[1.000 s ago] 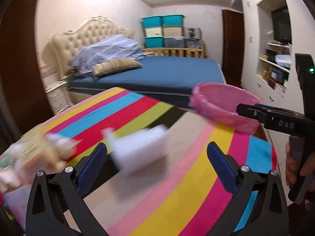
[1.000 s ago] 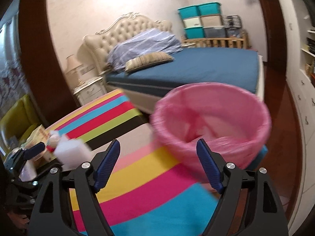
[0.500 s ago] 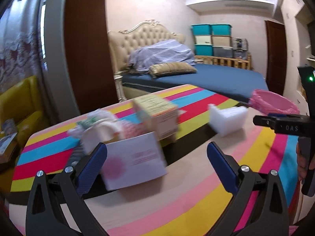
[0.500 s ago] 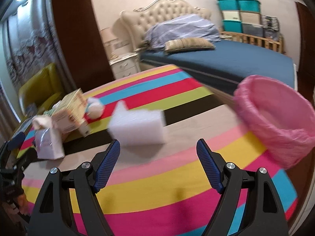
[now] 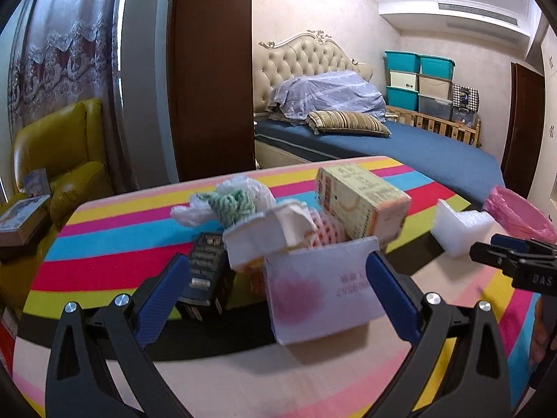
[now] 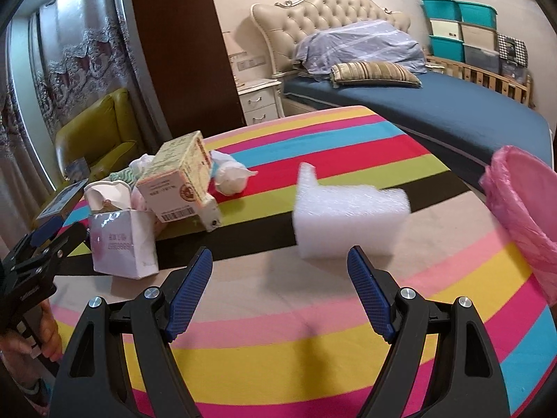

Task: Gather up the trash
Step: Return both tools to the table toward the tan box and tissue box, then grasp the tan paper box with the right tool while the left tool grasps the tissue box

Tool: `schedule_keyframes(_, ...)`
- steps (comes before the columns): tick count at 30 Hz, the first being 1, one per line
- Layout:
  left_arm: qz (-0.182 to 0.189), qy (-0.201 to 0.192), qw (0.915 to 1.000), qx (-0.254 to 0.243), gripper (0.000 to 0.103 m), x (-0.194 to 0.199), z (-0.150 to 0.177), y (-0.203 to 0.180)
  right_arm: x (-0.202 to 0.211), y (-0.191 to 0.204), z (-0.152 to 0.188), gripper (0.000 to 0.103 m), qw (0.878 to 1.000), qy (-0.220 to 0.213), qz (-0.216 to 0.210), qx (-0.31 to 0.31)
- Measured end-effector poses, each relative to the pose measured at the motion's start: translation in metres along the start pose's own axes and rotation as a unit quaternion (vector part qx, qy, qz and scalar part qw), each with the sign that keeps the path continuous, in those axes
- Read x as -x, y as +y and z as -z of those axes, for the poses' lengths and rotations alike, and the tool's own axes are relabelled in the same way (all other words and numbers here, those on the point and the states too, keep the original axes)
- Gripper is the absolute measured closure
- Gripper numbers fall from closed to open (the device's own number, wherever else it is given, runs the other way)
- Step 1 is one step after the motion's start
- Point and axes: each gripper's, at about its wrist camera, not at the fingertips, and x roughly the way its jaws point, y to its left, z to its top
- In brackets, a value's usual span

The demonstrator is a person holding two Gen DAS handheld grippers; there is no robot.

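We see a heap of trash (image 5: 299, 240) on the striped table (image 6: 313, 334): cartons, a white pouch, crumpled wrappers, and a white foam block (image 6: 348, 216) lying apart. Both our left gripper (image 5: 278, 289) and right gripper (image 6: 278, 289) gape wide, holding nothing, with the pink-lined bin (image 6: 525, 209) at the table's right edge.

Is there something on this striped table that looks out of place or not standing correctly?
Yes. The yellow carton is tilted, leaning on the heap of trash instead of standing flat. A white foam block lies apart from the heap, nearer the pink-lined bin.

Two wrist views, low over the striped table (image 5: 104, 230)

Both faced the bed (image 6: 452, 111); the left sat nearer the trash pile (image 5: 296, 230), which both shared.
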Motion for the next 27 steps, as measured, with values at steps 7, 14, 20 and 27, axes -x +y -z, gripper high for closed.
schedule_keyframes(7, 0.006, 0.025, 0.9993, 0.028, 0.005, -0.034, -0.012, 0.012, -0.007, 0.003, -0.006, 0.027, 1.0, 0.005, -0.006, 0.002)
schedule_keyframes(14, 0.014, 0.051, 0.9976, 0.045, 0.006, -0.061, -0.019, 0.023, -0.019, 0.005, -0.013, 0.027, 1.0, 0.017, -0.015, -0.003)
schedule_keyframes(20, 0.051, 0.068, 0.9949, 0.055, 0.027, -0.076, -0.021, 0.024, -0.021, 0.022, -0.022, 0.027, 0.999, 0.011, -0.022, 0.021)
schedule_keyframes(27, 0.063, 0.031, 0.9975, 0.002, 0.035, -0.051, -0.022, 0.016, -0.029, 0.043, -0.031, 0.027, 0.998, 0.009, -0.049, 0.032)
